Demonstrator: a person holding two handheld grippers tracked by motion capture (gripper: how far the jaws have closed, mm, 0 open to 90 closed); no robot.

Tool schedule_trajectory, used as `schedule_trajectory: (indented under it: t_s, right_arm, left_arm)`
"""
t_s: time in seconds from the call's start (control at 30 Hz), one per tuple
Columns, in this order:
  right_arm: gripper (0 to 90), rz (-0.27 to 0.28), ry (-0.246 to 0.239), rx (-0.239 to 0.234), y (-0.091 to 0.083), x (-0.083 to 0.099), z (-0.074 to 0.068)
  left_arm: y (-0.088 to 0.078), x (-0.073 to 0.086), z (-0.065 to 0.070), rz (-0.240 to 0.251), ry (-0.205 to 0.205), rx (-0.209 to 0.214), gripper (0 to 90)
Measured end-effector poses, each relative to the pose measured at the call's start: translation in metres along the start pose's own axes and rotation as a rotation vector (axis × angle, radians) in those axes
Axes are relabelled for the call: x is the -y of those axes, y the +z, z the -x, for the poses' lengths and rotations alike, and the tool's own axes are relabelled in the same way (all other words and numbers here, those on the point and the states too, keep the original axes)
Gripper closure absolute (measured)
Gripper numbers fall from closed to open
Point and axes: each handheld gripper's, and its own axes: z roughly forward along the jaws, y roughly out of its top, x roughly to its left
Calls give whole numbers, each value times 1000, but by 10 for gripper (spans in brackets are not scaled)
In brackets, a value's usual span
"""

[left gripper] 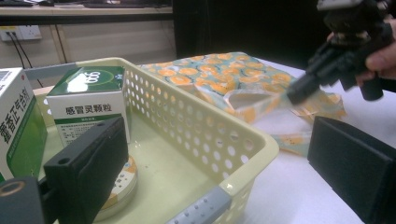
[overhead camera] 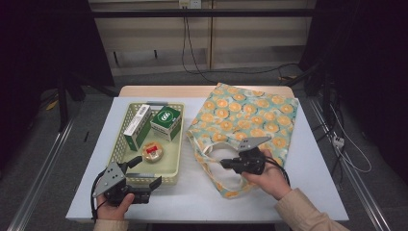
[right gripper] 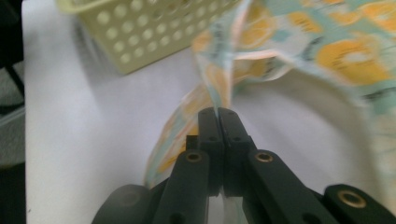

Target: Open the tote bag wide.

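Two grippers are engaged: right gripper (right gripper: 218, 112) is clamped on tote bag (overhead camera: 250, 115) mouth edge beside basket (overhead camera: 179, 166); left gripper (overhead camera: 146, 173) is held open at basket's near corner. Mouth-opening step judged; a lift is called for next.

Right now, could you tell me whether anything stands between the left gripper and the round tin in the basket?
Nothing visible does. The left gripper is open at the basket's near rim, one jaw already inside, just above the round tin. The two boxes stand farther back.
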Motion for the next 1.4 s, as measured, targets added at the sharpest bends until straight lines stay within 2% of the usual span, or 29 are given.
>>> schedule_trajectory:
  t_s: [0.13,0.23,0.33,0.43,0.73,0.8,0.97,1.17,1.2,1.23,1.27,1.33,1.4]
  right_arm:
    - [900,16,16,46,-9,-9,21]
    - [900,13,9,91,-13,-15,38]
    - [900,46,60,105,-17,-20,59]
    - [900,64,85,130,-19,-24,79]
    - [900,98,186,151,-11,-27,131]
    - [900,92,186,167,-8,-27,141]
    - [900,85,223,214,0,-24,163]
    - [896,81,238,277,8,-18,180]
    - [870,75,248,276,9,-16,181]
    - [806,73,257,280,9,-15,180]
    - [773,75,243,295,9,-15,178]
    - [718,72,232,281,8,-15,173]
    - [651,61,194,287,7,-17,165]
  left_arm:
    - [1,0,0,-2,4,2,48]
    - [0,0,0,-2,5,2,48]
    - [0,0,-1,-1,0,2,48]
    - [0,0,-1,-1,4,2,48]
    - [-2,1,-2,2,-6,1,48]
    - [-2,1,-3,6,-10,1,47]
    - [-2,2,-4,6,-24,3,47]
    - [-1,1,-3,8,-24,7,47]
    - [-2,1,-3,10,-24,8,46]
    - [-2,1,-3,10,-18,9,46]
    - [-2,1,-3,12,-23,11,46]
    - [-2,1,-2,13,-28,12,45]
    - [-2,1,-1,13,-25,14,46]
